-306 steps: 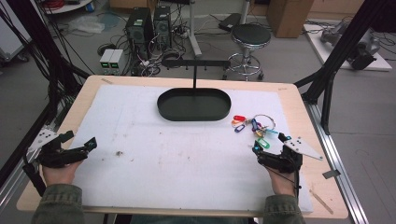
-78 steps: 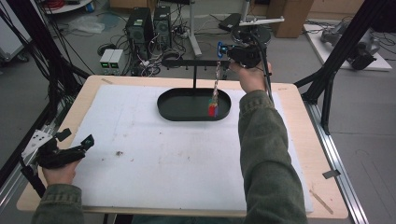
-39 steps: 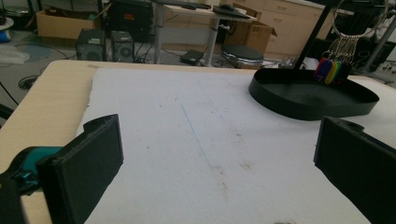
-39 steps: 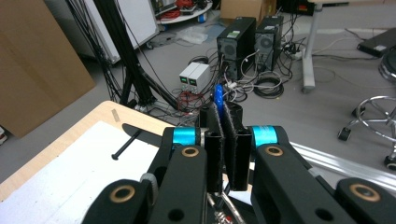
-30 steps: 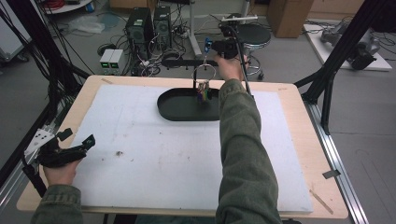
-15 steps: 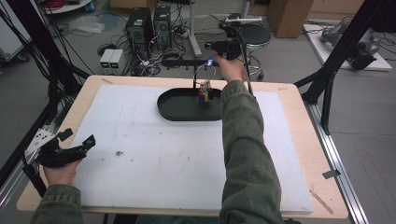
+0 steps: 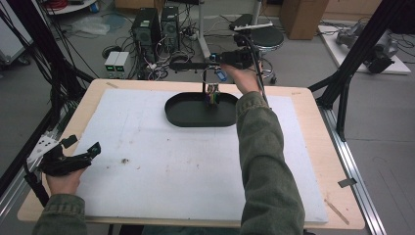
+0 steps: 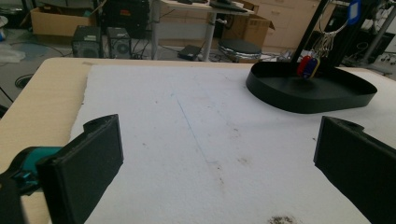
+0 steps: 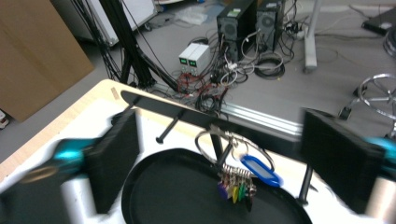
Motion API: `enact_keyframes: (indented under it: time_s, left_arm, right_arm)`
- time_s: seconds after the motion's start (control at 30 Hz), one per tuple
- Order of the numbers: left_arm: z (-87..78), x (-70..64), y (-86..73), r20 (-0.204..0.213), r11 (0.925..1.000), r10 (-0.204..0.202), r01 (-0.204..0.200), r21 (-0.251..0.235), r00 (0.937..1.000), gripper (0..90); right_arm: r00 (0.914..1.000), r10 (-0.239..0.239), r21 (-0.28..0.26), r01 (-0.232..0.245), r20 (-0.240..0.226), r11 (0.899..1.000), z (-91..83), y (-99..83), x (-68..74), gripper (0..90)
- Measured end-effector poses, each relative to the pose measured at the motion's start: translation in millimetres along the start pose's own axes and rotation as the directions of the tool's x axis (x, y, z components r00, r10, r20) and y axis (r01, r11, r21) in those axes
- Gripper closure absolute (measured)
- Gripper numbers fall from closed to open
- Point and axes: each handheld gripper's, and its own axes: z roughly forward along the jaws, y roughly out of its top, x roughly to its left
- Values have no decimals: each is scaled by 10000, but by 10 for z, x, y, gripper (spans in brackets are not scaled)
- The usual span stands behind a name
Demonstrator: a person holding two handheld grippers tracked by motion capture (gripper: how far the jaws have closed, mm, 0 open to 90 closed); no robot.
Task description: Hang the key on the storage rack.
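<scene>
White mat (image 7: 161, 176), R arm reaching far over tray (image 7: 188, 115), L hand (image 7: 61, 178) resting

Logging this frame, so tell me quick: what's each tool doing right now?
Left tool: open, holding nothing, resting at the table's near-left corner.
Right tool: open, holding nothing, at the key bunch hanging on the rack.

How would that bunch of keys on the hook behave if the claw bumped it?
The keys hang loose from a ring on the stand's peg, so they would likely swing and jangle. Being many separate pieces, the bunch is probably floppy, drooping if lifted by the blue tag.
</scene>
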Motion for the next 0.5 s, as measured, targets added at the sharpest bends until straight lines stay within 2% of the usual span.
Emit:
enact_keyframes:
  time_s: [0.03, 0.07, 0.27, 0.4, 0.5]
  left_arm:
    - [-2, 1, 1, -6, 10000, -5, 5, -7, 10000, 18]
    - [-3, 3, 1, -19, 10000, 1, -1, -2, 10000, 18]
    - [3, 2, -1, -3, 10000, -7, 7, 2, 10000, 18]
    - [-3, 3, 1, -2, 10000, 1, -1, -14, 10000, 18]
    - [-10, 6, 3, 0, 10000, 12, -12, 17, 10000, 18]
  right_arm:
    - [10000, 0, 0, 0, 0, 10000, 0, 0, 0, 83]
    - [10000, 1, 355, -1, -15, 9994, 11, -16, -8, 6]
    - [9997, -226, 630, 230, -69, 9977, -1, -32, 1, 5]
    - [9984, -565, 930, 557, 55, 9941, -17, -48, 35, 5]
    - [9977, -682, 869, 682, -24, 9939, -64, -102, 38, 5]
